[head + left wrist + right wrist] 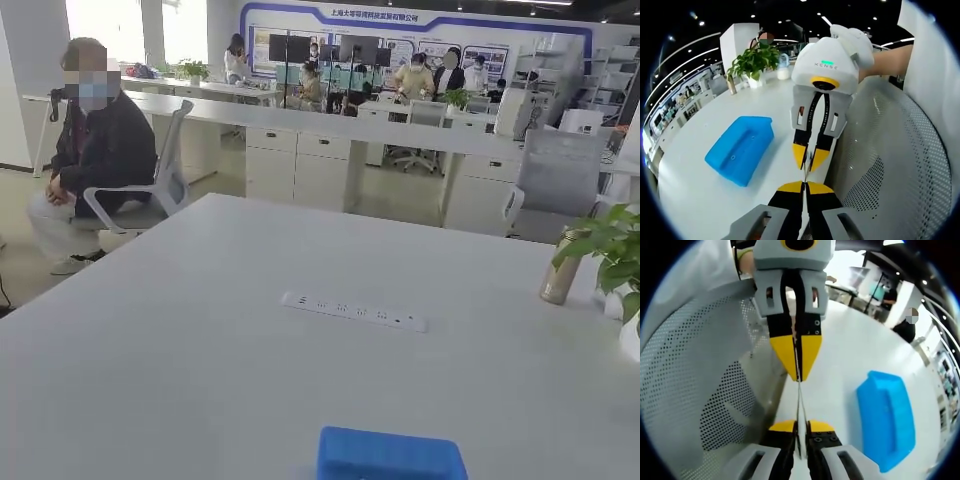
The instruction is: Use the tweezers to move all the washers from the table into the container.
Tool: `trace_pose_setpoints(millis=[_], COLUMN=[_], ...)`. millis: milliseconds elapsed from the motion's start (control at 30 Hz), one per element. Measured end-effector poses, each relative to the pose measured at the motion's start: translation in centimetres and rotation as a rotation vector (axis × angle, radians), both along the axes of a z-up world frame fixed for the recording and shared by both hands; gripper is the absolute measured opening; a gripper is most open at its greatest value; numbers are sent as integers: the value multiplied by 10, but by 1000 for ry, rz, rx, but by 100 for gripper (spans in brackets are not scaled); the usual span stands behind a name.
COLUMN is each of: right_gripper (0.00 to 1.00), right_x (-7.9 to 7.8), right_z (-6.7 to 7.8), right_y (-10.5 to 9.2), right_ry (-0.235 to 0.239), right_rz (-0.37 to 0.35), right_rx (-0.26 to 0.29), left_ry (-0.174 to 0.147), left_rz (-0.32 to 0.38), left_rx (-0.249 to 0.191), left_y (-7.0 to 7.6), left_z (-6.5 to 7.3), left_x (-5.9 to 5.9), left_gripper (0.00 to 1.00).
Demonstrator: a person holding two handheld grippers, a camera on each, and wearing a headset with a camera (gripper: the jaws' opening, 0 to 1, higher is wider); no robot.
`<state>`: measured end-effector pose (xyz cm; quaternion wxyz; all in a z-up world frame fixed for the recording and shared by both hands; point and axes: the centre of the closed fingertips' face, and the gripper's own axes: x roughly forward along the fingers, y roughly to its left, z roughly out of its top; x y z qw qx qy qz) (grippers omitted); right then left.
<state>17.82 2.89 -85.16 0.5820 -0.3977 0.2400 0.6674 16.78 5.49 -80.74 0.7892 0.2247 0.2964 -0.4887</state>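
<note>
Head view crops the blue container (392, 456); left hand-held gripper (803, 184) and right hand-held gripper (799, 423) both pinch barely visible tweezers (799, 395).

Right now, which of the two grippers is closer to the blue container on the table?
Right, slightly, I judge. The right gripper has the blue container directly beside its jaws. The left gripper, facing it tip to tip on the tweezers, sits past the container's end.
</note>
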Motion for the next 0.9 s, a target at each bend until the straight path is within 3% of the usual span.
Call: trace_pose_setpoints(millis=[300, 433, 700, 800, 900], right_gripper=[5, 7, 13, 17, 21], right_x=[-1, -1, -1, -1, 2], right_z=[-1, 0, 11, 15, 29], right_y=[2, 2, 0, -13, -26], right_ry=[21, 51, 174, 185, 175], right_rz=[-40, -78, -257, -318, -398], right_rx=[25, 53, 212, 227, 271], left_ry=[13, 48, 64, 80, 92], left_rz=[-16, -6, -39, -57, -91], left_rx=[37, 19, 46, 61, 99], left_y=[2, 1, 0, 0, 2], left_z=[-6, -5, -2, -5, -11], left_x=[-3, -3, 5, 8, 9], left_gripper=[0, 0, 0, 0, 0])
